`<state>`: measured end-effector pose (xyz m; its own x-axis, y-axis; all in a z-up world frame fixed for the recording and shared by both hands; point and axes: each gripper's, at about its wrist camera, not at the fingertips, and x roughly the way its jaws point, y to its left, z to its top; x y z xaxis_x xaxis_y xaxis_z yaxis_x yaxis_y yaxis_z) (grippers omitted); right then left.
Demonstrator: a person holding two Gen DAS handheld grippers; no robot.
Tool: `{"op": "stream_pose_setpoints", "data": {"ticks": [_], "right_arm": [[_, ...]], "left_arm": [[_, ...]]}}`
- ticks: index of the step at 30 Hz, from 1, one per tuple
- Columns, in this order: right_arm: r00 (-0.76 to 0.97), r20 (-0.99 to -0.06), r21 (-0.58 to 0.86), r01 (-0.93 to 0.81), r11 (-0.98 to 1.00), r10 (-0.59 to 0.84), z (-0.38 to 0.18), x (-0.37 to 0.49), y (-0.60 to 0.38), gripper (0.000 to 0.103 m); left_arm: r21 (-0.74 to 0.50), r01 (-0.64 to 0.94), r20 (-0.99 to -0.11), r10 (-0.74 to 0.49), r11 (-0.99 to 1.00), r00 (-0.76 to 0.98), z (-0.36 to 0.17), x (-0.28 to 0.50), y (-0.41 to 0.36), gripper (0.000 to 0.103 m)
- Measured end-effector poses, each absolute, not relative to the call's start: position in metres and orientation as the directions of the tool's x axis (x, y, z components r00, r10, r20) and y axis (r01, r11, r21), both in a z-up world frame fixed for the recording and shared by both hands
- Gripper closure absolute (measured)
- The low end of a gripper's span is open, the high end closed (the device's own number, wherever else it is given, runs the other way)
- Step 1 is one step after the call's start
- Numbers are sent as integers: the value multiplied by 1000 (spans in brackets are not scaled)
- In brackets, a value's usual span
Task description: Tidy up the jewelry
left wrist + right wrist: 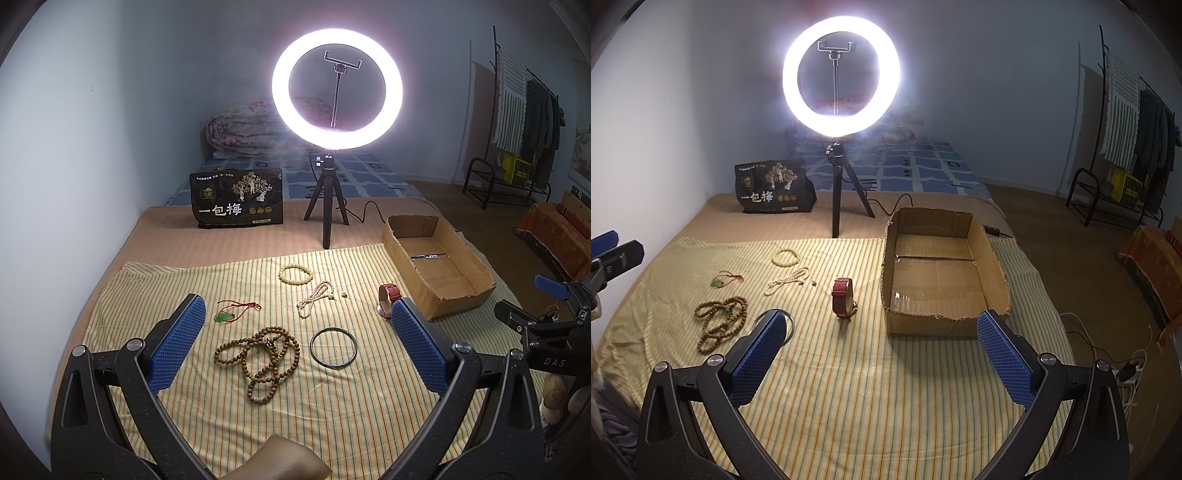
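Jewelry lies on a striped cloth (332, 413): a brown bead necklace (258, 358), a dark metal bangle (333, 348), a white bead string (314, 299), a pale bead bracelet (296, 274), a green pendant on red cord (231, 312) and a red-strap watch (388, 298). An open cardboard box (465, 291) stands at the right, empty. My left gripper (297, 314) is open above the necklace and bangle. My right gripper (882, 325) is open, between the watch (843, 297) and the box (923, 325). The bangle (790, 326) is partly hidden behind its left finger.
A lit ring light on a black tripod (327, 206) stands behind the cloth, its cable trailing right. A black printed bag (236, 197) stands at the back left. A wall runs along the left. A clothes rack (1123, 147) and floor cables (1126, 365) are at the right.
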<state>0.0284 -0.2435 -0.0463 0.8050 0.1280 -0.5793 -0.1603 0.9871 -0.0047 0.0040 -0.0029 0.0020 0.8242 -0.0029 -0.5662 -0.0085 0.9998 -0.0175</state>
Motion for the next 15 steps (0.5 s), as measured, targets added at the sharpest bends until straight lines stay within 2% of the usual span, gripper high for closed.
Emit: {"op": "stream_pose_setpoints", "data": {"ticks": [15], "right_arm": [[802,-583,1,-158,987,130,-46,29,-243,1]], "left_arm": [[-16,-14,-566,2,1000,824,1,5,4,1]]}}
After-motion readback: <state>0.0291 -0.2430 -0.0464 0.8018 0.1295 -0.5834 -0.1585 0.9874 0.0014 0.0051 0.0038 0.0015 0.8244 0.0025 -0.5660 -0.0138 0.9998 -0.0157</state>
